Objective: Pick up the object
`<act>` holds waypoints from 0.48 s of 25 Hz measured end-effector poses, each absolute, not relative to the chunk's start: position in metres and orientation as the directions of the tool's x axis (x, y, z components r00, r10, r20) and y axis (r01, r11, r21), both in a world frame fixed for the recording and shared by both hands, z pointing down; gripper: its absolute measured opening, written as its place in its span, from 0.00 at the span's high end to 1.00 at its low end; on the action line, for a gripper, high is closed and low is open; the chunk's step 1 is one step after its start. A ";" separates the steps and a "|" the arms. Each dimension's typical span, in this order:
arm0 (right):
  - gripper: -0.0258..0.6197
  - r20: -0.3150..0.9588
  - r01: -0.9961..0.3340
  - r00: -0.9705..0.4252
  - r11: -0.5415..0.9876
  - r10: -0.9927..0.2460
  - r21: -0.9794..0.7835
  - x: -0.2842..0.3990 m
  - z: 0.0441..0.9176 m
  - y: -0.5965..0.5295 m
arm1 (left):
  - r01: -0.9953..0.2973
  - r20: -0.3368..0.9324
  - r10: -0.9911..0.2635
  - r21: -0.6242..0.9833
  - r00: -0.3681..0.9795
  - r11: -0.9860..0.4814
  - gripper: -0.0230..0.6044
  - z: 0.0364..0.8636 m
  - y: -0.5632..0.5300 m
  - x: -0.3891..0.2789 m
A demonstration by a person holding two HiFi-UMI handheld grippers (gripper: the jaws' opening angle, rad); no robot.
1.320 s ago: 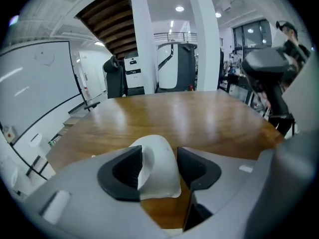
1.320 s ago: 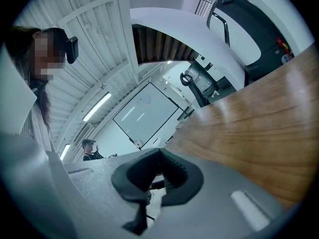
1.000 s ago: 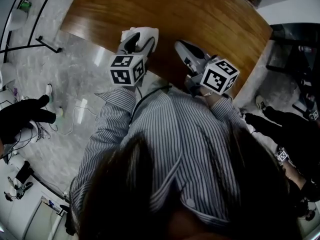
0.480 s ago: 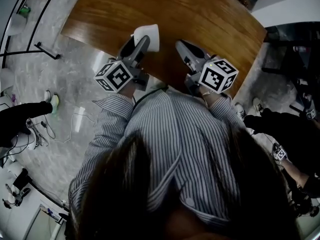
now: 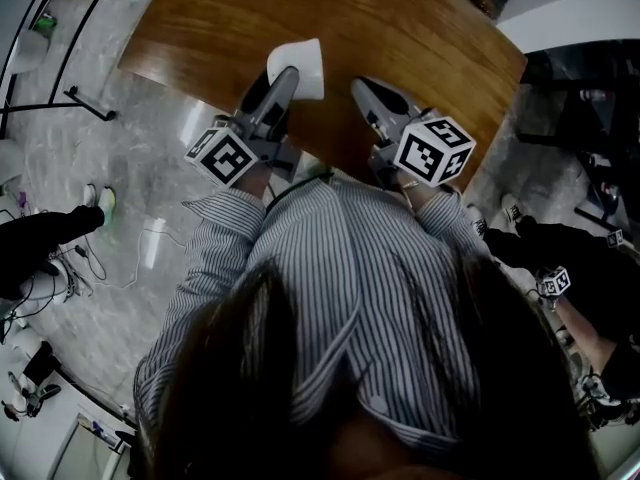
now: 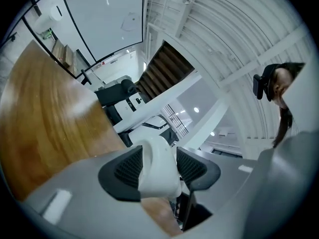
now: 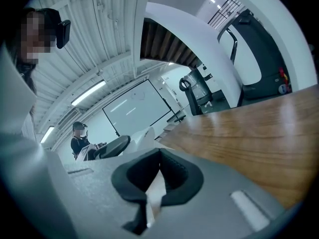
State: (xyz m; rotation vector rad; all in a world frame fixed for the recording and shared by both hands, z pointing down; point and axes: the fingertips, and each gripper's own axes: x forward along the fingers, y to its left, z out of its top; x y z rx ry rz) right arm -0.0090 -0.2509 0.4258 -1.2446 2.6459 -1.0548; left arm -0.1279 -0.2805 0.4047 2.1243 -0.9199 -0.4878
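The object is a white cup-like thing [image 5: 298,66] held over the near part of the brown wooden table [image 5: 400,28]. My left gripper [image 5: 286,78] is shut on it. In the left gripper view both dark ribbed pads [image 6: 128,167] press the white object [image 6: 158,166] from either side. My right gripper [image 5: 361,87] hovers just to the right of it, above the table's near edge. Its jaws [image 7: 159,154] meet at the tips and hold nothing. In the right gripper view the white object [image 7: 146,133] shows off to the left.
The table's near edge [image 5: 330,163] runs close to the striped-shirted body [image 5: 340,288]. Grey marble floor [image 5: 120,208] with cables lies to the left. A dark-clad person's leg [image 5: 40,243] is at the left, and another person [image 5: 580,288] at the right.
The left gripper has swung so that its marker cube moved down and left, while the white object shifted slightly right over the table. The right gripper has hardly moved.
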 end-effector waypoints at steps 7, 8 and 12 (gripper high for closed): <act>0.96 0.253 -0.690 -0.671 0.461 -0.697 -0.558 -0.011 0.424 -0.251 | -0.453 -0.044 -0.742 0.767 0.669 -0.454 0.61 0.403 -0.279 -0.126; 0.96 0.256 -0.693 -0.669 0.460 -0.698 -0.555 -0.011 0.424 -0.250 | -0.455 -0.043 -0.742 0.766 0.669 -0.454 0.61 0.404 -0.279 -0.126; 0.96 0.262 -0.693 -0.674 0.467 -0.691 -0.550 -0.012 0.423 -0.250 | -0.446 -0.052 -0.740 0.769 0.671 -0.458 0.61 0.401 -0.278 -0.125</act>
